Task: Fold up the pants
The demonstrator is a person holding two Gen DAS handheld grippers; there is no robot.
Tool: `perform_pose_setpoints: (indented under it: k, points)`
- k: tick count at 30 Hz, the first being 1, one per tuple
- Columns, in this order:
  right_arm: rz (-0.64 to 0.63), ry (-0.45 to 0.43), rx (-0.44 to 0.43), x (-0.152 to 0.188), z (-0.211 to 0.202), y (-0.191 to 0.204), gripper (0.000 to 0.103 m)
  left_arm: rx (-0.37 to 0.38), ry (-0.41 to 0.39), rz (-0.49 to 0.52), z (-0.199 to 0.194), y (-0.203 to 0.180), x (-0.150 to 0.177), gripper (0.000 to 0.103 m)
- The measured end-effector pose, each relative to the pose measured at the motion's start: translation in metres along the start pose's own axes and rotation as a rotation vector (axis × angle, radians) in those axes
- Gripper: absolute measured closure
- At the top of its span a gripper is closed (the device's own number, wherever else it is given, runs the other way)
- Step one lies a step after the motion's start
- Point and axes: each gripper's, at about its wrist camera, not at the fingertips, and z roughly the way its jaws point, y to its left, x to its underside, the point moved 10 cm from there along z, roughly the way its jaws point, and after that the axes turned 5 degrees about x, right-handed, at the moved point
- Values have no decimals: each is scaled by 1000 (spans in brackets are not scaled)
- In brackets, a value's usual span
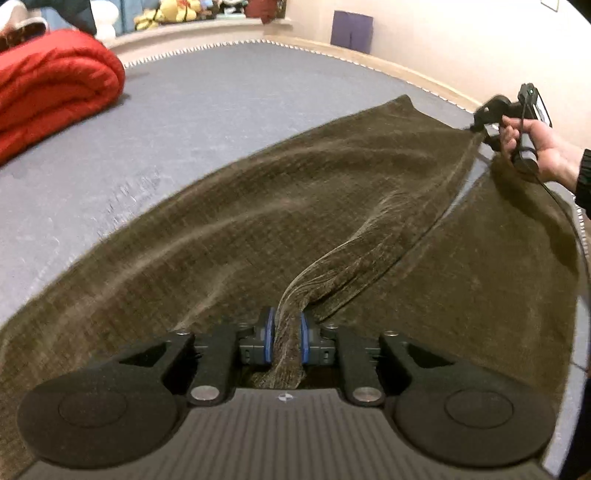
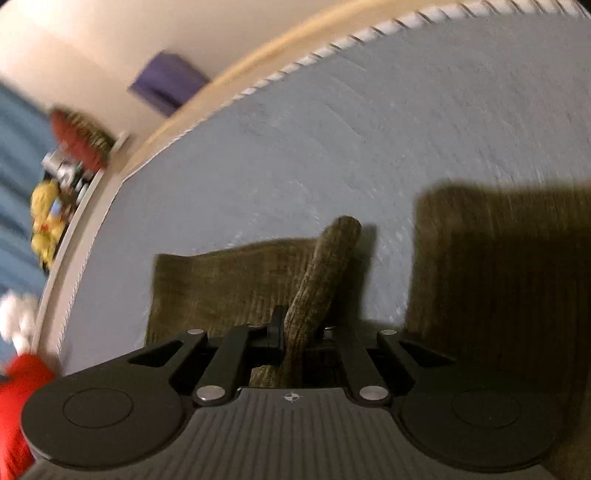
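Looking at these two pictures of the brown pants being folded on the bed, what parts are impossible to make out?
- Left wrist view: the pants run behind the left tool's body, so their near edge is hidden.
- Left wrist view: the right tool is small at the edge; its tips are buried in cloth.
- Right wrist view: motion blur smears the shelf toys.
- Right wrist view: the picture's right edge cuts off the pants.

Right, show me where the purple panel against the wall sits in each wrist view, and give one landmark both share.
Left wrist view: the purple panel stands at the top, right of centre, against the pale wall behind the bed's far edge.
Right wrist view: the purple panel is upper left, blurred and tilted, above the wooden bed edge.
Shared landmark: the brown pants on the grey bedcover, pinched by the left gripper and right gripper.
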Motion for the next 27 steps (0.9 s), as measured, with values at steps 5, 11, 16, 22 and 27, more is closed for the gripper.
perform_pose_setpoints:
  k: [5, 11, 16, 22, 27]
  points:
    - [15, -64, 82, -25, -34, -2, 85, 98, -77, -84, -30, 2, -9, 74]
    - [-71, -195, 43, -43, -115, 4, 77, 50, -70, -177, -45, 35, 9, 84]
    - [-265, -196, -162, -6, -198, 42, 77, -60, 80, -330, -34, 73, 58, 90]
    - [-626, -44, -397, 108, -269, 95, 61, -148, -70, -346, -107, 74, 52, 87]
    - [-797, 100, -506, 200, -301, 98, 61, -214, -54, -445, -158, 94, 80, 87]
